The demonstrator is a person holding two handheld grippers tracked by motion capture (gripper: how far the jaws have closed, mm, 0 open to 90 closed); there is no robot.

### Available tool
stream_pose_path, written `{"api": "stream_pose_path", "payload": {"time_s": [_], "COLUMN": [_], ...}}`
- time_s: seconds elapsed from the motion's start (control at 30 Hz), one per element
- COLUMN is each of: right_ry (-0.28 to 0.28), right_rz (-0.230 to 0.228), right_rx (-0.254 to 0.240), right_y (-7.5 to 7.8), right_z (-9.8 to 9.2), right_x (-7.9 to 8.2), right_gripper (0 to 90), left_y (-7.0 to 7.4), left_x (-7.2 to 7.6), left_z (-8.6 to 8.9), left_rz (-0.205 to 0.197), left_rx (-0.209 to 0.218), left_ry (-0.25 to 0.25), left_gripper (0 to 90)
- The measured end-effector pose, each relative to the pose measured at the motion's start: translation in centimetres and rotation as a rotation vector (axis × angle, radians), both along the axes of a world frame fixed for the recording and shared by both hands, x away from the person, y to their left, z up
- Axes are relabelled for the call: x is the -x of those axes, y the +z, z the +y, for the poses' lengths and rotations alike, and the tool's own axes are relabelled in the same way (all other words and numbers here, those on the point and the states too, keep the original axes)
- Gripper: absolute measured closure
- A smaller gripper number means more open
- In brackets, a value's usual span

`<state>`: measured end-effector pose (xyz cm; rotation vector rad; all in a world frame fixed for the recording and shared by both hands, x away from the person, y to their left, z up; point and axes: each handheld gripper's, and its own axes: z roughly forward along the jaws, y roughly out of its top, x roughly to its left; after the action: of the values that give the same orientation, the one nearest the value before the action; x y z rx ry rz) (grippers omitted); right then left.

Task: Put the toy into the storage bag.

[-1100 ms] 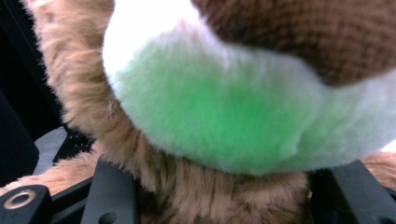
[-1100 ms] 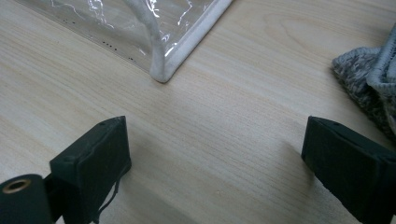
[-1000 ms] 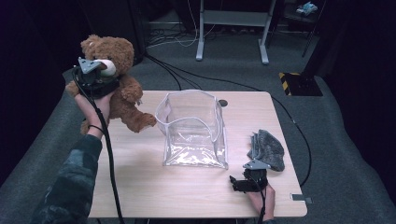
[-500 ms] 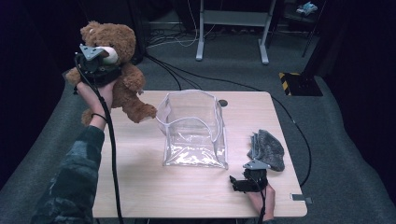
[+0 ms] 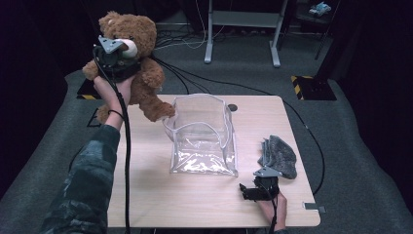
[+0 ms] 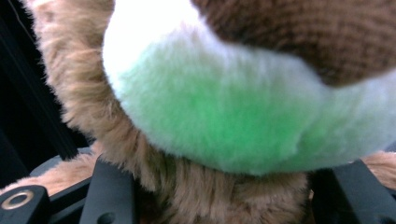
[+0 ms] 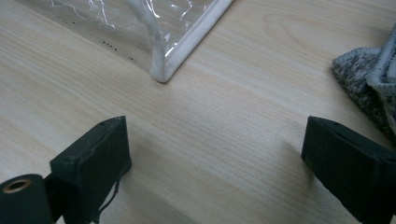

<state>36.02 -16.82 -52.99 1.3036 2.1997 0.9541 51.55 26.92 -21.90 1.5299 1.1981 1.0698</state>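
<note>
A brown teddy bear (image 5: 139,58) with a white muzzle hangs in the air above the table's far left corner. My left gripper (image 5: 117,58) is shut on its neck, just under the muzzle. In the left gripper view the bear (image 6: 224,116) is pressed close, its fur squeezed between the two black jaws. A clear plastic bag (image 5: 202,136) with white trim stands open at mid-table, just right of the bear's foot. My right gripper (image 5: 255,191) rests low at the front right, open and empty; its view shows the gripper (image 7: 215,154) over bare wood, the bag's corner (image 7: 163,70) ahead.
A grey knitted cloth (image 5: 278,156) lies at the table's right side, just beyond my right gripper, and the cloth (image 7: 373,79) edges its view at right. The wooden table (image 5: 195,204) has bare room at front left. Cables and a metal stand foot lie on the floor behind.
My left hand has lifted the bear higher and carried it right, toward the bag. The right gripper has stayed where it was.
</note>
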Motion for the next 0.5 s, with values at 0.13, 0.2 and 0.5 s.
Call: {"api": "stream_pose_path", "payload": {"time_s": [0.13, 0.2, 0.5], "right_ry": [0.0, 0.0, -0.001], "right_rz": [-0.001, -0.001, 0.001], "right_rx": [0.0, 0.0, -0.001], "right_y": [0.0, 0.0, 0.0], "right_z": [0.0, 0.0, 0.0], "right_x": [0.0, 0.0, 0.0], "right_gripper": [7.0, 7.0, 7.0], "left_y": [0.0, -0.2, -0.5], "left_x": [-0.2, -0.3, -0.6], "left_z": [-1.2, -1.7, -4.3], "left_rz": [0.006, 0.01, 0.017], "left_rx": [-0.011, -0.005, -0.004], "left_ry": [-0.018, -0.026, -0.074], "left_gripper": [44.6, 44.5, 44.3]}}
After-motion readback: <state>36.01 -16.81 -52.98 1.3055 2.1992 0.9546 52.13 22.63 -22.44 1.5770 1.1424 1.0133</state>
